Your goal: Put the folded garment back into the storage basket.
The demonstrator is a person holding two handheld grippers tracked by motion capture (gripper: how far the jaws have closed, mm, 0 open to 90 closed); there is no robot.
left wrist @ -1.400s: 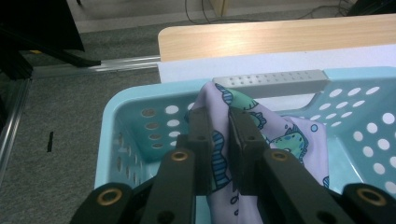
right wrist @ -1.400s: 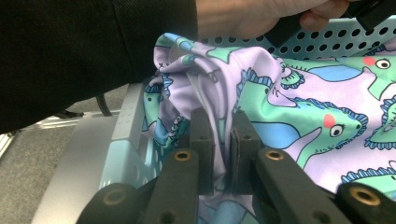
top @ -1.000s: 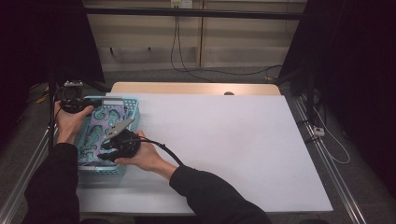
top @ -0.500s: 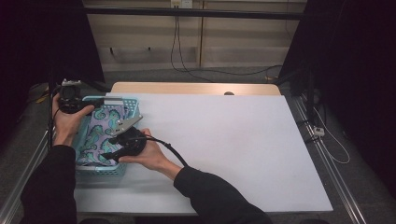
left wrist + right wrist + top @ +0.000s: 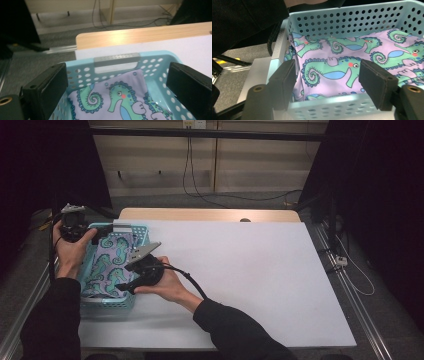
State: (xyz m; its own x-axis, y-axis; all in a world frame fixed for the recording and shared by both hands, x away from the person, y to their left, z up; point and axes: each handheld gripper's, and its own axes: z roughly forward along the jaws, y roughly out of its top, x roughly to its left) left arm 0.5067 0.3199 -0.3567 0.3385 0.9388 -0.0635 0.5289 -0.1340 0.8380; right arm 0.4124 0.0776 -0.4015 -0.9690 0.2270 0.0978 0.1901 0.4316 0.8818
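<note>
A light blue perforated basket (image 5: 93,270) stands at the table's left end. In it lies a purple cloth with green seahorses (image 5: 111,265). My left gripper (image 5: 82,227) hangs over the basket's far left corner. Its jaws have just been opening and now stand wide apart over the cloth (image 5: 117,97) and the grey handle (image 5: 116,62), with nothing between them. My right gripper (image 5: 128,277) is at the basket's right wall, pointing left into it. Its jaws have also just been opening and stand apart above the near wall (image 5: 332,107), clear of the cloth (image 5: 342,67).
A white mat (image 5: 250,270) covers most of the table, with a strip of wooden top (image 5: 210,214) bare along the far edge. The right gripper's black cable (image 5: 189,281) trails along the forearm. Metal rails (image 5: 350,285) run down both sides of the table.
Both grippers' jaws have spread wider. The right gripper has drawn back to the right, off the cloth. The left gripper has lifted a little. The cloth now lies spread in the basket.
</note>
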